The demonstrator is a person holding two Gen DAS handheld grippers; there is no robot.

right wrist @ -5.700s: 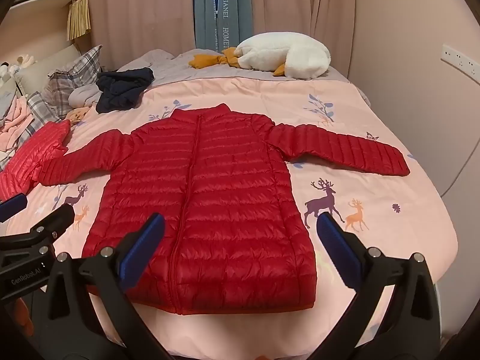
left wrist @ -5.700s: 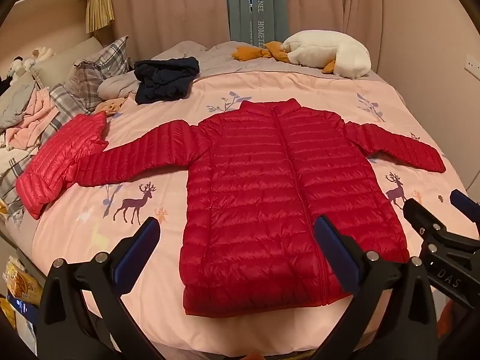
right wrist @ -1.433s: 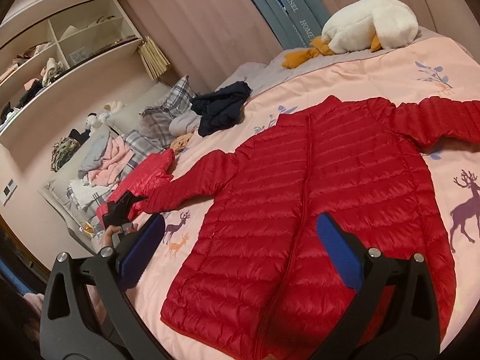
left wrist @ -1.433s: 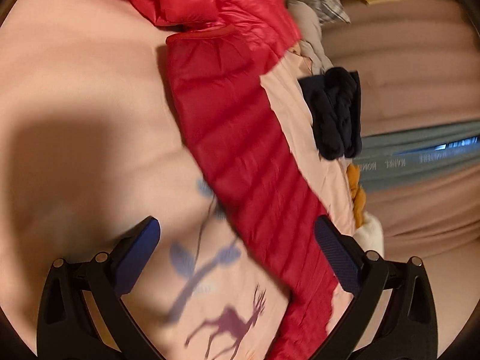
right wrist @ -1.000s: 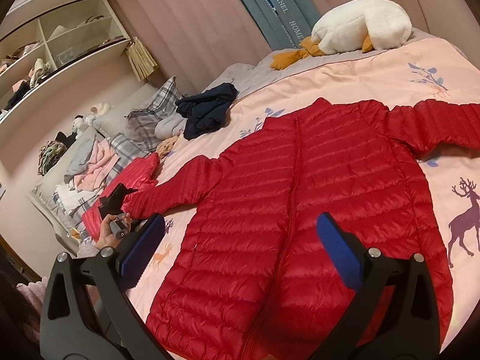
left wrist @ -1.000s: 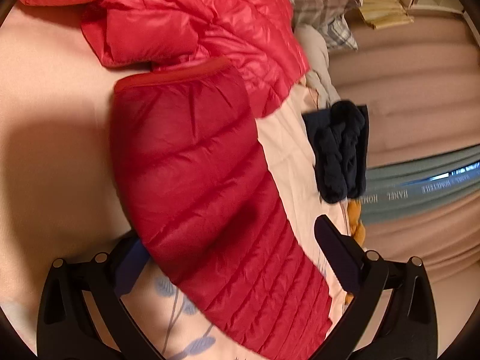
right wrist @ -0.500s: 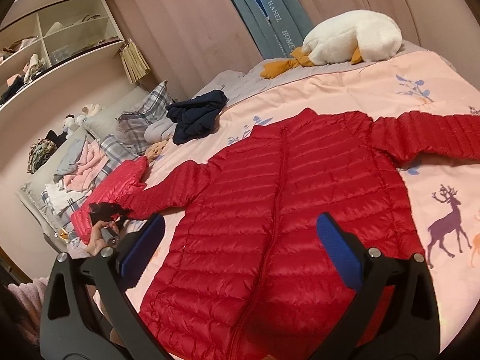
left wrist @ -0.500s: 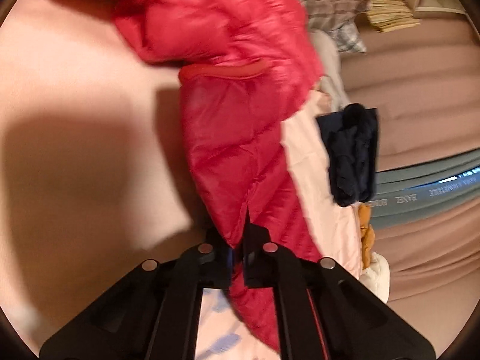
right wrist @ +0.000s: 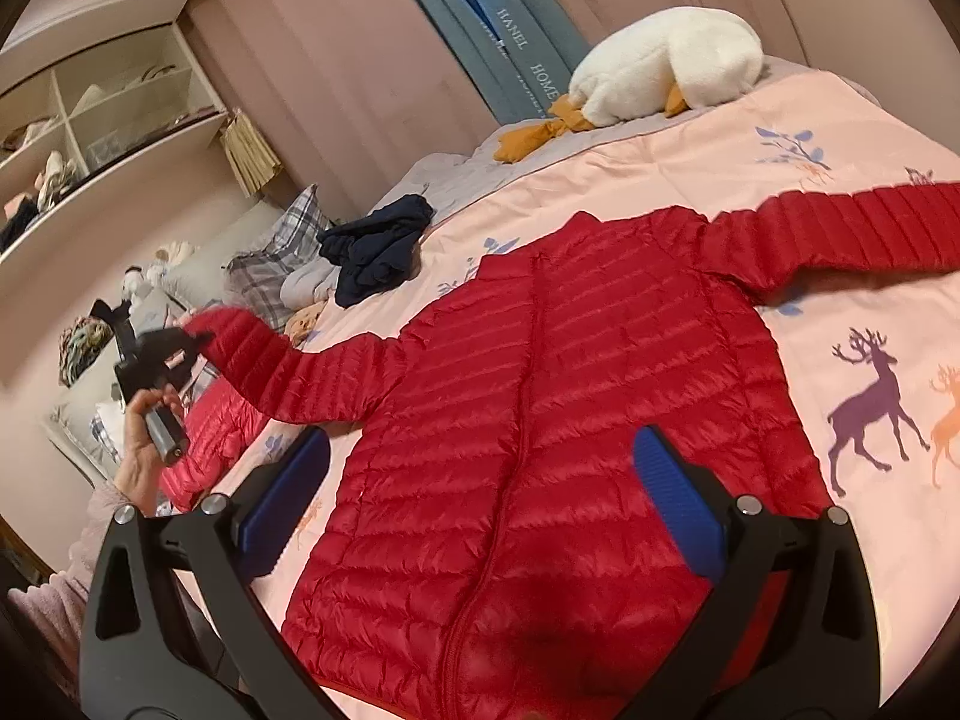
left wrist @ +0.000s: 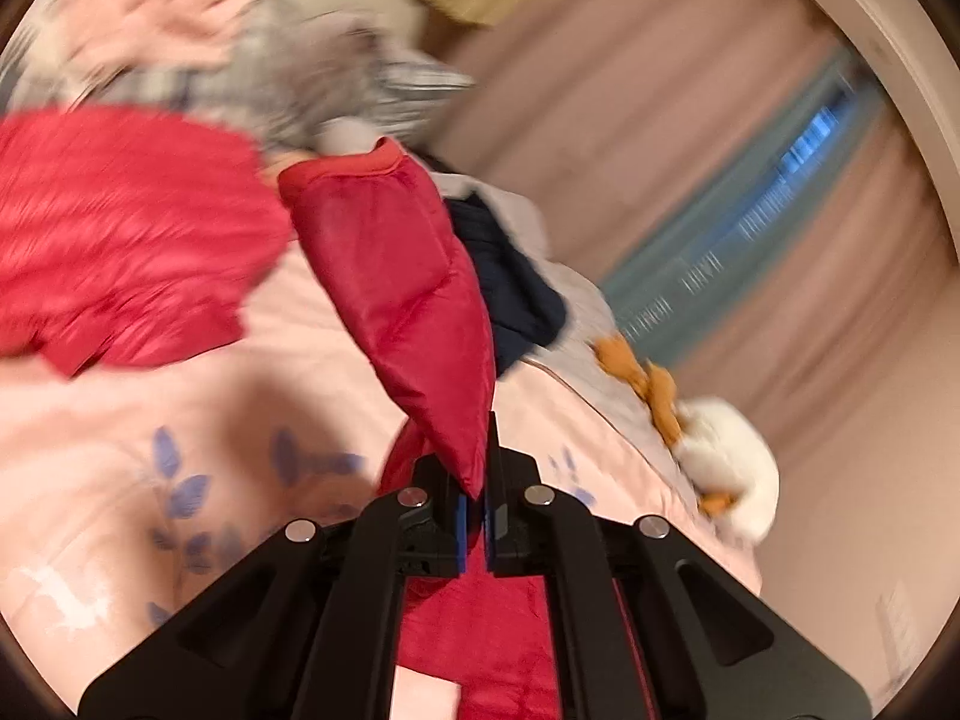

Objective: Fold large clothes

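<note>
On the bed [right wrist: 840,138], the red jacket [right wrist: 570,420] lies spread flat, front up, collar toward the far edge, filling the middle of the pink cover. My left hand-held gripper [left wrist: 474,516] is clamped on the jacket's sleeve [left wrist: 408,300] near the cuff, holding it raised off the bed at the left edge. My right hand-held gripper [right wrist: 480,480] hovers over the hem with its jaws spread wide, holding nothing. A navy garment [right wrist: 375,249] and a white plush [right wrist: 666,63] sit toward the far edge.

A home bedroom: a bed [right wrist: 690,138] under a pink deer-print cover, a plush goose [right wrist: 666,63] by the curtains [right wrist: 360,42], plaid pillows [right wrist: 270,264], and wall shelves [right wrist: 114,120] (cluttered with clothes and soft toys).
</note>
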